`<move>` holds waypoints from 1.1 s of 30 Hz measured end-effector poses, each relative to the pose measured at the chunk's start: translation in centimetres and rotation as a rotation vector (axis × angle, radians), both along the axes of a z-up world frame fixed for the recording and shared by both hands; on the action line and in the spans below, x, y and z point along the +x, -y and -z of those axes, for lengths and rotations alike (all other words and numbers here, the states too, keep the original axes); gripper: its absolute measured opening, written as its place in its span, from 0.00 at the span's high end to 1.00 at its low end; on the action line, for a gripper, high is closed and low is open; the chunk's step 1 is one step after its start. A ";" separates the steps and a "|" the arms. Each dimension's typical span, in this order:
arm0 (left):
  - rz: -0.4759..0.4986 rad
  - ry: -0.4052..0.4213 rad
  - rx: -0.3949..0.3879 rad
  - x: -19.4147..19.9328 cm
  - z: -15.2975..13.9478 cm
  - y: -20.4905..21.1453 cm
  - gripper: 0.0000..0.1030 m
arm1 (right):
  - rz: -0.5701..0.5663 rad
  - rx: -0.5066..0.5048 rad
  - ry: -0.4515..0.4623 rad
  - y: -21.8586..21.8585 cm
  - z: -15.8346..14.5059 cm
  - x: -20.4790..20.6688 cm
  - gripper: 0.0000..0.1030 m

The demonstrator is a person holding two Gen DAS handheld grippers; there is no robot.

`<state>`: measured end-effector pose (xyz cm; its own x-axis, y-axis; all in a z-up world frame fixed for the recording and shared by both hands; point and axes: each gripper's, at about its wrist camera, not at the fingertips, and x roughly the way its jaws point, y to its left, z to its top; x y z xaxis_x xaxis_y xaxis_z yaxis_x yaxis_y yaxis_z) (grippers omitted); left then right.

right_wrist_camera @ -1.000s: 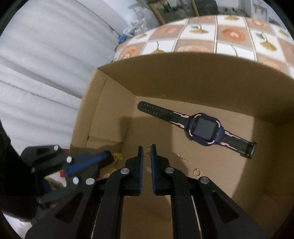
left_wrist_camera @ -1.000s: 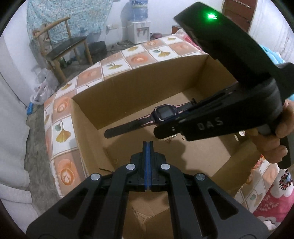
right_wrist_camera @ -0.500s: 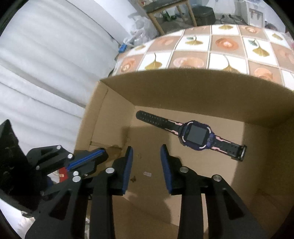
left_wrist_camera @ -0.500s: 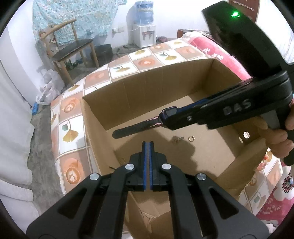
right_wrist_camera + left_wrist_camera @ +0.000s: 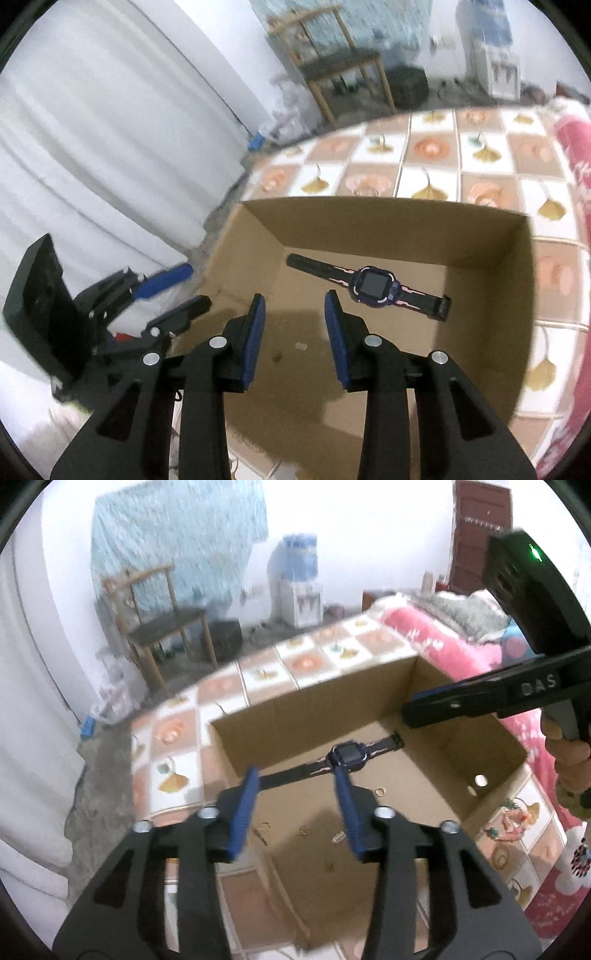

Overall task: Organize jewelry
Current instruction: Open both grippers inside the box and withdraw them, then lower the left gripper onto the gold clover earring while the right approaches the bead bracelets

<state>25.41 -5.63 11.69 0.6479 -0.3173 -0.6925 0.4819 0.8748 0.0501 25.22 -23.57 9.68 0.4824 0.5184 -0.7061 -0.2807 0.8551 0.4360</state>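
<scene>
Watch (image 5: 373,286) flat on the floor of the cardboard box (image 5: 491,295), strap stretched out both ways, toward the far wall. Left gripper (image 5: 295,806) spread wide above the near edge of the box, holding nothing. Right gripper (image 5: 295,332) likewise wide apart and bare, hanging over the box floor, well short of the watch. Small gold bits (image 5: 380,792), perhaps rings, scattered on the floor nearer than the watch. Box set on a tiled cloth (image 5: 428,173).
</scene>
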 end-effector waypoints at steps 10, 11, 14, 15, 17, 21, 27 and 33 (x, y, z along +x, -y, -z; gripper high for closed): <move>0.024 0.048 -0.108 -12.0 0.9 -4.9 0.31 | -0.003 -0.014 0.116 0.9 2.2 -14.7 0.55; 0.018 0.034 -0.109 -12.5 1.7 -5.0 0.31 | 0.021 -0.017 0.115 1.0 3.0 -15.8 0.55; -0.003 -0.002 -0.089 -14.5 4.6 -4.9 0.31 | 0.097 -0.004 0.070 1.6 6.3 -18.0 0.55; -0.006 -0.013 -0.090 -15.0 5.6 -5.0 0.31 | 0.119 0.000 0.050 1.6 7.3 -18.5 0.55; -0.015 -0.067 -0.100 -15.7 8.0 -4.8 0.31 | 0.163 -0.008 0.004 1.6 9.5 -19.5 0.55; -0.014 -0.134 -0.102 -16.1 11.2 -3.8 0.35 | 0.216 0.000 -0.059 1.6 12.5 -20.9 0.55; -0.029 -0.192 -0.070 -15.5 13.8 -2.1 0.57 | 0.274 -0.031 -0.054 1.2 13.6 -22.3 0.55; -0.049 -0.196 -0.017 -15.3 15.0 -1.5 0.69 | 0.287 -0.021 -0.061 1.4 14.3 -22.3 0.55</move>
<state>10.14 -4.13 -3.32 0.5161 -0.3017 -0.8017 0.4381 0.8972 -0.0556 2.89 -24.94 -4.62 0.5632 0.3521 -0.7476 0.0002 0.9046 0.4262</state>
